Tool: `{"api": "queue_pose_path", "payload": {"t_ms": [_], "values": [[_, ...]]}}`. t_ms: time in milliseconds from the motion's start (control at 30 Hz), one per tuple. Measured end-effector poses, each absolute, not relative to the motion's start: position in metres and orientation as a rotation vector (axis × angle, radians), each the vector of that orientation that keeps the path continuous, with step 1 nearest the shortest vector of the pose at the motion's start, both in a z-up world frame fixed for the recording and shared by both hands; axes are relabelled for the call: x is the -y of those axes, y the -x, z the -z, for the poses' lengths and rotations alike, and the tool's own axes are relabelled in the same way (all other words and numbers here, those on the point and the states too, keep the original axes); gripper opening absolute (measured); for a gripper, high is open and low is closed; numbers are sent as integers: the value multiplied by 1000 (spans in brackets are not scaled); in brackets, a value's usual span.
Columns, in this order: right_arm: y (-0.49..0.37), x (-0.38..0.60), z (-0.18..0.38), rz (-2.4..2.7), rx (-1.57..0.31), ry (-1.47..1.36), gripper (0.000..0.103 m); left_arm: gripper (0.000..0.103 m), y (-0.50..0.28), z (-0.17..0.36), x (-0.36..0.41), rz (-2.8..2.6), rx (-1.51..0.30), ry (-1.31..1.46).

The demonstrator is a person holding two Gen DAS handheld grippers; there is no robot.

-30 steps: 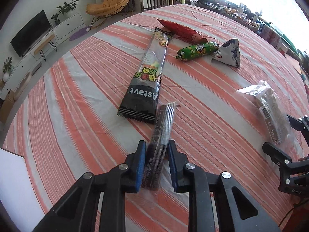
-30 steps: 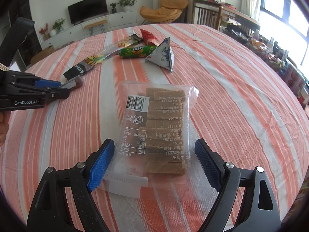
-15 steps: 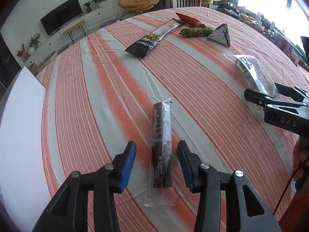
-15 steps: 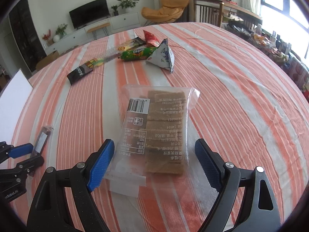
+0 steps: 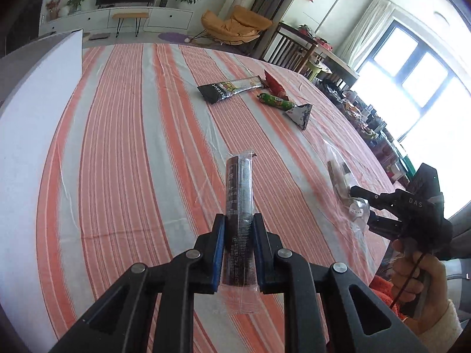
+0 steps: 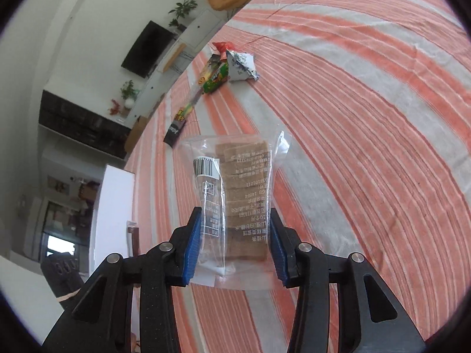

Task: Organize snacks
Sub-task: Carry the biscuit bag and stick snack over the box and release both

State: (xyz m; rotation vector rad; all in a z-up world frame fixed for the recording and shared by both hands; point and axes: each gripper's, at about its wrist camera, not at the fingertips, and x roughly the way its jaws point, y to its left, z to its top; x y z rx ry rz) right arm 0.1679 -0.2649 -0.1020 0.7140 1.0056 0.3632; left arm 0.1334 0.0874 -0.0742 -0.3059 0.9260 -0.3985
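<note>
Left wrist view shows the clear cracker bag (image 5: 343,182) half hidden behind the right gripper (image 5: 357,206), whose just-closing jaws clamp it; left gripper (image 5: 238,236) grips the dark snack bar (image 5: 238,200) above the striped table (image 5: 132,153)

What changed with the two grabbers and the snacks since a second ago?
The left gripper let go of the dark snack stick, then clamped it again. The right gripper has just been closing and now pinches the clear bag of brown bars. The snacks far across the striped tablecloth stayed put.
</note>
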Motion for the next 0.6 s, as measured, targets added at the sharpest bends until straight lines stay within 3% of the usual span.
{"api": "queue_pose_path", "payload": {"t_ms": [67,200,267,433,500,533,567,600], "values": [[-156,265,106,-372,-1001,-748,44,17,-121,69,-91,401,-906,318],[-157,223,90,-244,-1028,-326,50,17,-106,64,-94,382,-889,293],[-161,205,91,-231,-1067,-218,73,17,-101,66,-96,377,-891,299],[-189,166,100,-111,-1159,11,87,17,-93,72,-96,373,-902,320],[-194,158,104,-92,-1132,109,83,17,-91,67,-97,381,-894,332],[-194,161,102,-85,-1132,86,66,17,-88,63,-99,388,-883,341],[-193,168,96,-74,-1124,42,56,17,-84,57,-104,396,-870,353],[-191,176,94,-94,-1138,-22,56,17,-80,50,-109,404,-854,371]]}}
